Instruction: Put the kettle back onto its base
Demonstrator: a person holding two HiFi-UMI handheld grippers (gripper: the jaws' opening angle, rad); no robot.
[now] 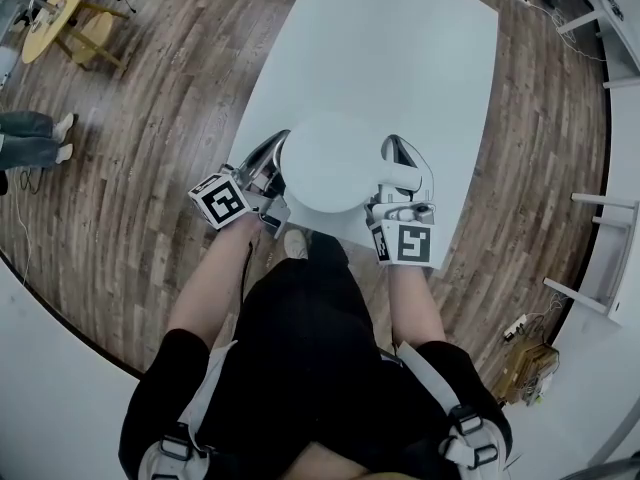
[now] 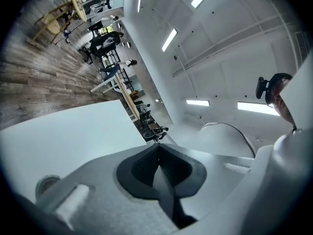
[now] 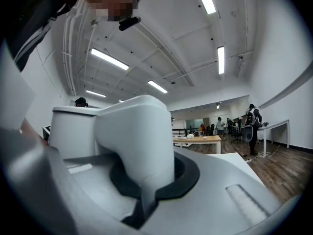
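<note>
My right hand-held gripper (image 3: 146, 182) was clamped on the handle (image 3: 139, 141) of the kettle (image 1: 325, 163), at the near edge of the desk (image 1: 400, 48). My left hand-held gripper (image 2: 159, 169) was closed on nothing, just beside it. I couldn't see the base; I judged the set-down was in hand, next needing the kettle centred squarely over it

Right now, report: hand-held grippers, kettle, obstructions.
Right hand-held gripper shut on kettle handle. Left hand-held gripper shut, empty, beside kettle. Base not visible; nothing seen blocking.
</note>
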